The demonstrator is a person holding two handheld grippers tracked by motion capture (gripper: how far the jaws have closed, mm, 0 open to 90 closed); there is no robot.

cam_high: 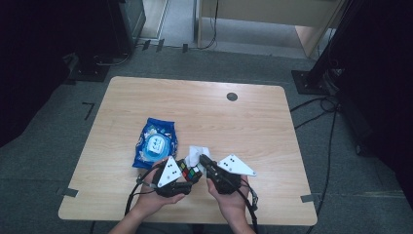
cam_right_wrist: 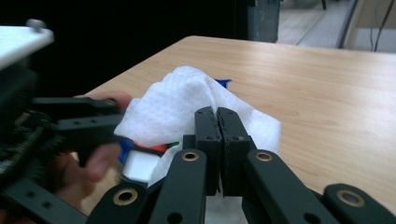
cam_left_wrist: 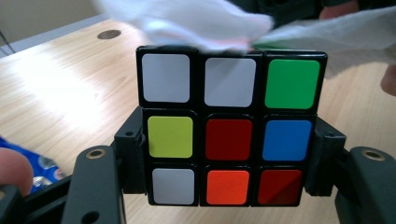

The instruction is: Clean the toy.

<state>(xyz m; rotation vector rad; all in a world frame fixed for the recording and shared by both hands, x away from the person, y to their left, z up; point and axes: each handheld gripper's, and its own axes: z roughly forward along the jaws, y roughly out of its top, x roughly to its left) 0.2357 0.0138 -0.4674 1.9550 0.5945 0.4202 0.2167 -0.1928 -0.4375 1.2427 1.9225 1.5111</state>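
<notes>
A scrambled Rubik's cube (cam_left_wrist: 229,126) sits between the jaws of my left gripper (cam_left_wrist: 229,156), whose pads press on its two sides. The face toward that camera shows white, green, yellow, red, blue and orange squares. A white wipe (cam_right_wrist: 177,102) lies draped over the cube's top edge (cam_right_wrist: 142,163), and my right gripper (cam_right_wrist: 218,126) is shut on it. From above, both grippers meet near the table's front edge: the left gripper (cam_high: 187,173) with the cube (cam_high: 191,172), the right gripper (cam_high: 203,160) with the wipe (cam_high: 197,152).
A blue pack of wet wipes (cam_high: 155,144) lies just left of the hands. The wooden table (cam_high: 219,122) has a round cable grommet (cam_high: 232,96) at the far right. Dark stands and cables (cam_high: 316,105) line the floor around the table.
</notes>
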